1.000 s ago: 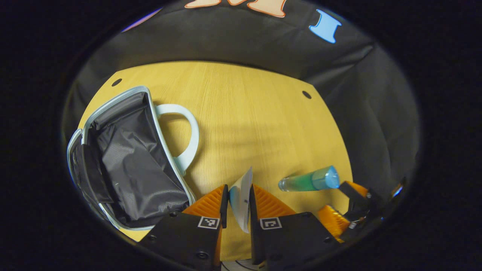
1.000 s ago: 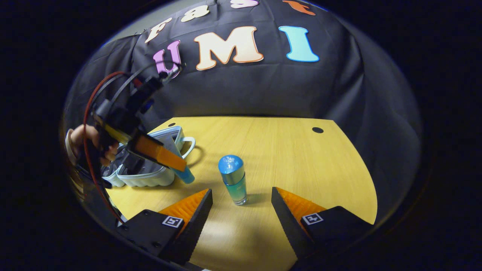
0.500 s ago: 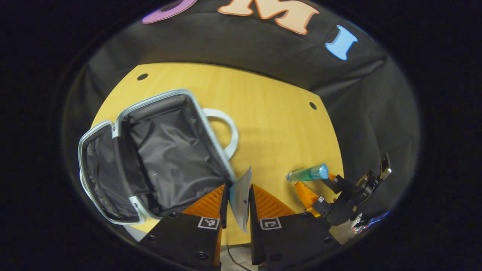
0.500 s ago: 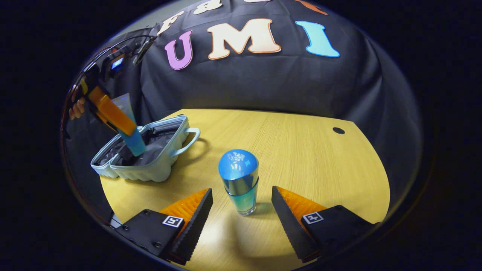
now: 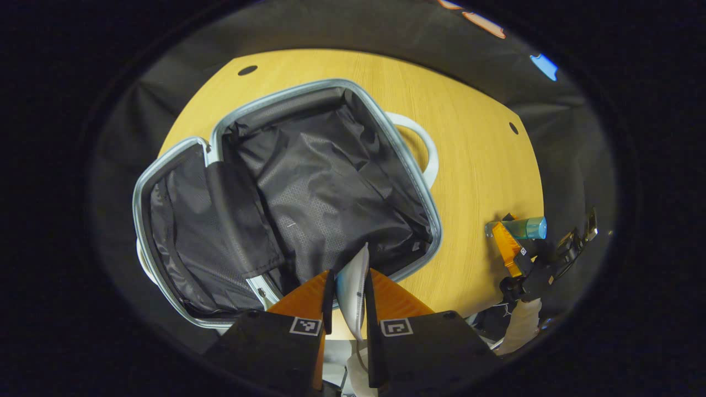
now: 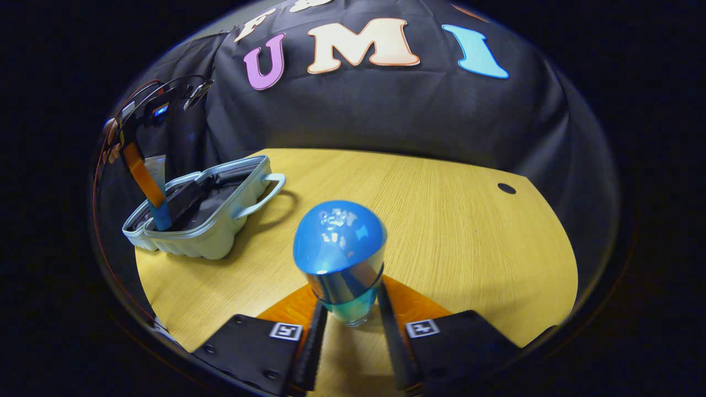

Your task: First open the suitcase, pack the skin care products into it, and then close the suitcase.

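On the yellow worktop the pale blue suitcase lies open, its dark lining showing in both halves and its handle pointing toward the far edge. From the left gripper view, my left tongs hang above the near rim of the case, pinching a flat white and blue tube between both fingers; the tube's crimped end points down toward the lining. In the right gripper view the same tongs stand over the open case at the far left, with a hand holding them above. My right tongs are pressed in on a small bottle with a glossy blue domed cap, both fingers against its clear teal lower body. The bottle stands upright on the worktop, well apart from the suitcase. In the left gripper view my right tongs and that bottle show at the worktop's right edge.
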A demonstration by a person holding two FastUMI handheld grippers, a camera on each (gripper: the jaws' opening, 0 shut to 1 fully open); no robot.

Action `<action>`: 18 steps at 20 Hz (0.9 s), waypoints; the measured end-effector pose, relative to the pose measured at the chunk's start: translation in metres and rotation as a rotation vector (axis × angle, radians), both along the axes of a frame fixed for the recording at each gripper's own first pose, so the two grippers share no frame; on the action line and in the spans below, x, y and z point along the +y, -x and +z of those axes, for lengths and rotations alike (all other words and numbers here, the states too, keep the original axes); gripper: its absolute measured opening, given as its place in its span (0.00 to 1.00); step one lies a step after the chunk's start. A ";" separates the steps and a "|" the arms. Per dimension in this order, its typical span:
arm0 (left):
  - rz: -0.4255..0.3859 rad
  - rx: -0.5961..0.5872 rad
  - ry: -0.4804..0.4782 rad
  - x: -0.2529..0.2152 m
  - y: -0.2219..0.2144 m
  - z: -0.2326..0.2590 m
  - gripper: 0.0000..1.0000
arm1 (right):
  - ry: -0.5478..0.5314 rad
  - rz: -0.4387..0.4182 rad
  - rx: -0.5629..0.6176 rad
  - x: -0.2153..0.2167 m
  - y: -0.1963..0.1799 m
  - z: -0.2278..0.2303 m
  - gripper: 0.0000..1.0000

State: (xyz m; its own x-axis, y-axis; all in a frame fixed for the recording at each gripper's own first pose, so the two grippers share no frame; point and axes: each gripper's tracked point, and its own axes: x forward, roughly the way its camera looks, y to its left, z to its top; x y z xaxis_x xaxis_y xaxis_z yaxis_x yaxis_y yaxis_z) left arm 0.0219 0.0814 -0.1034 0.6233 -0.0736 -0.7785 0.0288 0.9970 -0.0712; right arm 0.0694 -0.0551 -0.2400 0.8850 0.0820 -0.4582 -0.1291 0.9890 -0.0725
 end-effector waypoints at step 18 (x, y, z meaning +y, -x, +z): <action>0.032 -0.099 -0.134 0.053 -0.007 0.032 0.93 | -0.020 -0.013 0.038 0.048 -0.004 0.052 0.41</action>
State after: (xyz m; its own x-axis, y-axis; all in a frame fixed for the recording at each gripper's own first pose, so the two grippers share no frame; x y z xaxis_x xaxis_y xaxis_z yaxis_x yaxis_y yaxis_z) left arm 0.0286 0.1342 -0.0715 0.6977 0.0482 -0.7148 -0.0031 0.9979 0.0644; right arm 0.0737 -0.0071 -0.1879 0.8682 0.0800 -0.4896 -0.1187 0.9918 -0.0484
